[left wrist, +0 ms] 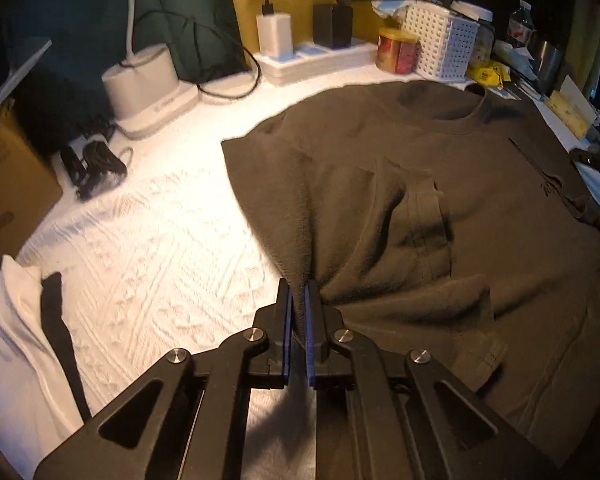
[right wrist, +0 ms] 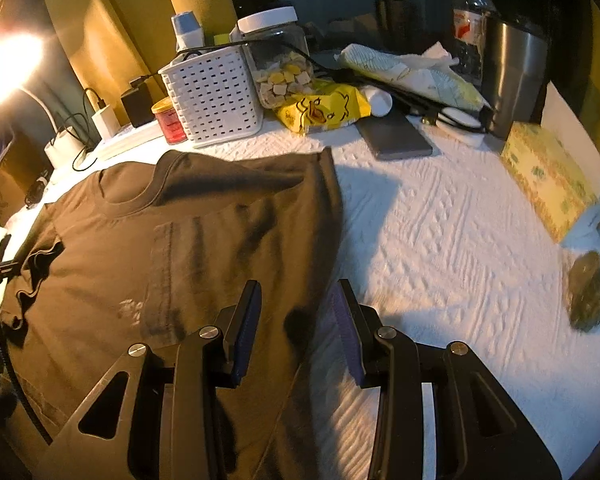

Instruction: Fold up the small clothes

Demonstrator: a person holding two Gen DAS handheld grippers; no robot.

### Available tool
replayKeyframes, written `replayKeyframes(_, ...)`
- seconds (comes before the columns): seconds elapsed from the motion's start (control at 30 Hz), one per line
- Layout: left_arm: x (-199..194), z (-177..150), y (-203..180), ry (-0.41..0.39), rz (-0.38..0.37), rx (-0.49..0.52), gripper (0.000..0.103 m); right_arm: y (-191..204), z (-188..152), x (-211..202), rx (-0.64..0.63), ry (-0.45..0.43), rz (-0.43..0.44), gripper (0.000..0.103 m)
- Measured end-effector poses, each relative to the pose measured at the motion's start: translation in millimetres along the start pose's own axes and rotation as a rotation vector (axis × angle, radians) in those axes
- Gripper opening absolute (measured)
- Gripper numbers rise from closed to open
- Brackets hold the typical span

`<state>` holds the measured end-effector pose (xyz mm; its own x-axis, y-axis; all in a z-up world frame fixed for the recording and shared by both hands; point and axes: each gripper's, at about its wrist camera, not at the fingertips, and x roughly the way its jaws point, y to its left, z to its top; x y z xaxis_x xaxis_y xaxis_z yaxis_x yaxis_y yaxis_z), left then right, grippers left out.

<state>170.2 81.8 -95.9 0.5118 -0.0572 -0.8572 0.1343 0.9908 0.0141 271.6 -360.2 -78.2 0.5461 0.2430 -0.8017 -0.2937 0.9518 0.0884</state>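
A dark olive T-shirt [left wrist: 440, 184] lies on the white textured cloth [left wrist: 152, 240], collar toward the far clutter. My left gripper [left wrist: 299, 292] is shut on the shirt's left edge and lifts a fold of it; the left sleeve [left wrist: 424, 224] is folded in over the body. In the right wrist view the same shirt [right wrist: 204, 232] shows with its right side folded in. My right gripper [right wrist: 296, 300] is open, its jaws apart over the shirt's right edge, holding nothing.
Along the back stand a white basket [right wrist: 216, 100], a red tin [right wrist: 172, 124], a jar [right wrist: 280, 60], a yellow bag [right wrist: 324, 108], chargers [left wrist: 276, 32] and a steel cup [right wrist: 516, 76]. A tissue box [right wrist: 548, 176] and folded olive bundle [right wrist: 590, 296] lie right. White clothes [left wrist: 12, 340] lie left.
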Motion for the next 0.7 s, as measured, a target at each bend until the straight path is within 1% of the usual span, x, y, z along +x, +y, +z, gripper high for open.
replayKeyframes(0.1,-2.1,5.6,5.7,-0.004,-0.001,-0.030,0.012,-2.4,15.6,-0.4,-0.036,-0.017,-0.021,0.040)
replayKeyframes(0.13,-3.5,9.6,8.2,-0.013,0.009,-0.035,0.017,-3.3,22.1,0.1,-0.050,-0.023,-0.027,0.040)
replayKeyframes(0.17,-4.5,12.6,10.5,-0.021,0.015,-0.037,0.027,-4.6,30.2,1.7,-0.066,-0.029,-0.028,0.040)
replayKeyframes(0.23,-7.6,22.9,18.2,-0.048,0.026,-0.051,0.037,-5.5,46.0,6.9,-0.096,-0.037,-0.027,0.040)
replayKeyframes(0.27,-8.3,28.9,20.6,-0.060,0.025,-0.056,0.040,-4.9,52.6,9.8,-0.112,-0.040,-0.025,0.040)
replayKeyframes(0.37,-5.9,54.6,24.0,-0.095,0.017,-0.042,0.040,-0.1,76.3,24.3,-0.161,-0.037,-0.011,0.040)
replayKeyframes(0.47,4.3,82.4,22.8,-0.110,0.004,-0.021,0.040,8.1,95.8,42.3,-0.205,-0.026,0.024,0.040)
replayKeyframes(0.53,13.4,101.8,19.5,-0.123,-0.008,0.002,0.040,15.0,104.8,55.7,-0.234,-0.007,0.039,0.040)
replayKeyframes(0.7,41.9,137.5,8.6,-0.115,-0.041,0.034,0.040,37.4,116.9,89.3,-0.320,0.038,0.075,0.040)
